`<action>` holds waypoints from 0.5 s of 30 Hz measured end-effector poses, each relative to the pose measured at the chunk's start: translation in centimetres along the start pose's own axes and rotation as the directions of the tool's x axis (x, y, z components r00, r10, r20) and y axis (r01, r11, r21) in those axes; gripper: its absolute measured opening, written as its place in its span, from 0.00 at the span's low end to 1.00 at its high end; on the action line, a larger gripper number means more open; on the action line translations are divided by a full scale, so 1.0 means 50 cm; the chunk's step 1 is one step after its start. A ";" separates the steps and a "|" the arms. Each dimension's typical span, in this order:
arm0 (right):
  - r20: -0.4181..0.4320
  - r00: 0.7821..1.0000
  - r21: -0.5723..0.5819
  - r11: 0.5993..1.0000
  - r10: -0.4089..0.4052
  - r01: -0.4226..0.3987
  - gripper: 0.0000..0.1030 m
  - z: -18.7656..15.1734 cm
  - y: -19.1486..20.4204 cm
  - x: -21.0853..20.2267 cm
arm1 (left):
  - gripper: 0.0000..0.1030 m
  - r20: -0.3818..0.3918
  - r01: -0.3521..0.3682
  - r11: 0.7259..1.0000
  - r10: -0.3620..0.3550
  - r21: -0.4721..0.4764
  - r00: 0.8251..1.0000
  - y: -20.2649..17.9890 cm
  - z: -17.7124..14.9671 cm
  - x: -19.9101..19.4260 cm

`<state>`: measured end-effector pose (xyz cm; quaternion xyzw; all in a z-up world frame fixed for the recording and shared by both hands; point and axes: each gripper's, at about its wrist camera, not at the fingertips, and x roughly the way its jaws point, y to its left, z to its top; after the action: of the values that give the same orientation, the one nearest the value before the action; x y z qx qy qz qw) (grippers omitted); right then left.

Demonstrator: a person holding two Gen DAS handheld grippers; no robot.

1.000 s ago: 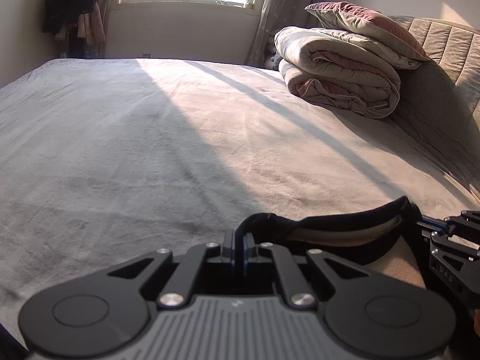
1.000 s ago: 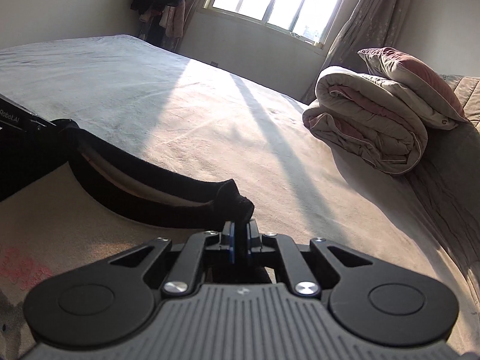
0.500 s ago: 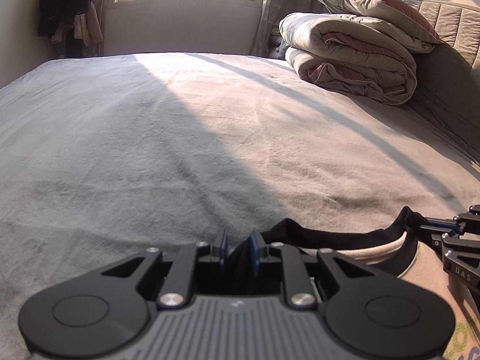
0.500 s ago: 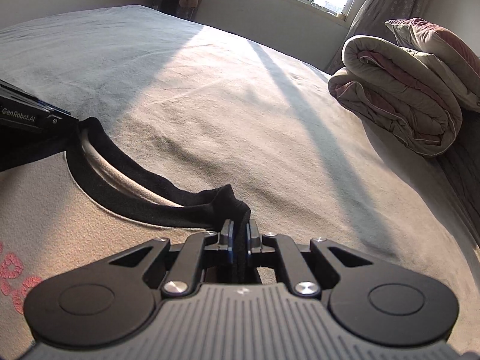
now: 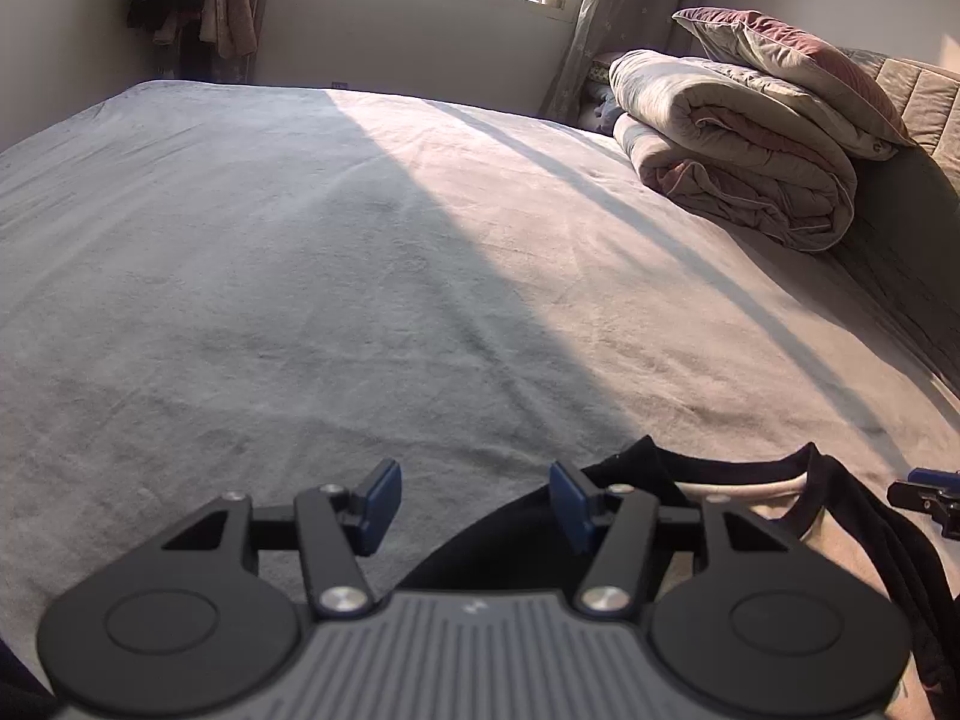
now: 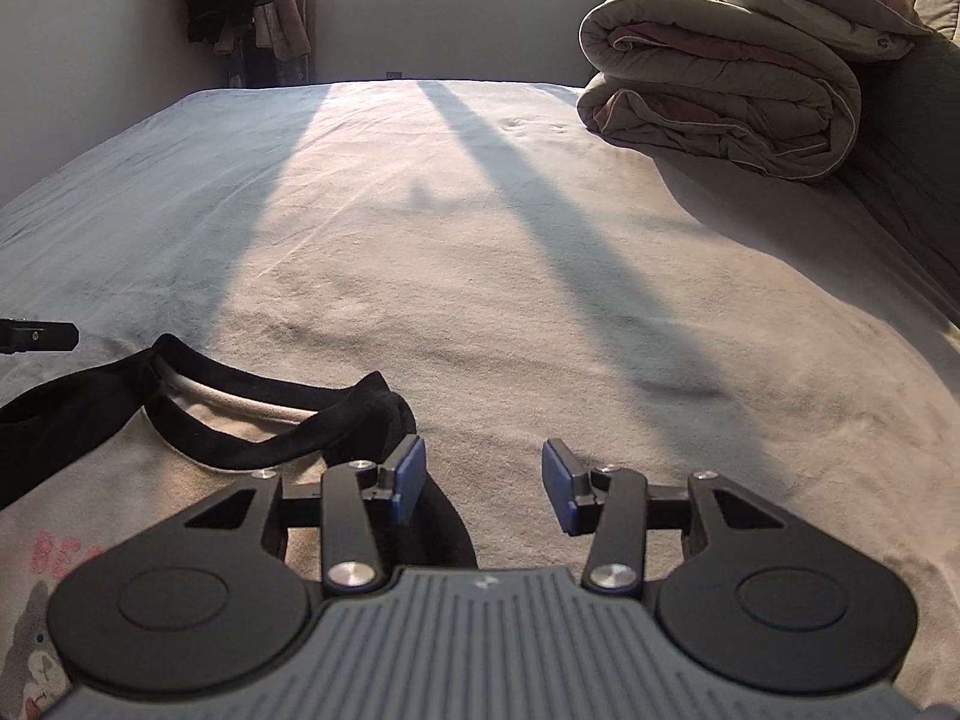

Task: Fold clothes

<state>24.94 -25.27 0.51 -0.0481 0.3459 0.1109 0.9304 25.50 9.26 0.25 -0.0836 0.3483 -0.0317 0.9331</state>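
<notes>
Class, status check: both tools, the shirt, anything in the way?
Left tool and right tool open, just released. Shirt flat on bed, collar forward. Folded duvet well clear.

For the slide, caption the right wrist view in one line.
Right gripper, jaws open and just released, hovers beside the black-collared beige sweatshirt laid on the grey bed.
</notes>
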 end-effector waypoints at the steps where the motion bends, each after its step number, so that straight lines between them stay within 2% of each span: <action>1: -0.004 1.000 -0.001 1.000 -0.004 0.004 0.48 -0.007 -0.001 -0.012 | 0.55 -0.010 -0.004 1.000 0.004 0.005 1.000 0.005 -0.006 -0.011; 8: -0.030 0.999 0.006 1.000 -0.027 0.027 0.49 -0.052 -0.011 -0.085 | 0.55 -0.001 -0.020 1.000 0.020 -0.018 1.000 0.021 -0.067 -0.095; 15: -0.024 0.999 0.007 1.000 -0.023 0.023 0.49 -0.090 -0.023 -0.167 | 0.55 0.008 0.017 1.000 -0.016 -0.021 1.000 -0.023 -0.134 -0.169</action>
<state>16.21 -28.56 2.59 -0.0501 0.3570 0.0982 0.9276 14.72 8.24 0.91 -0.0963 0.3444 -0.0355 0.9332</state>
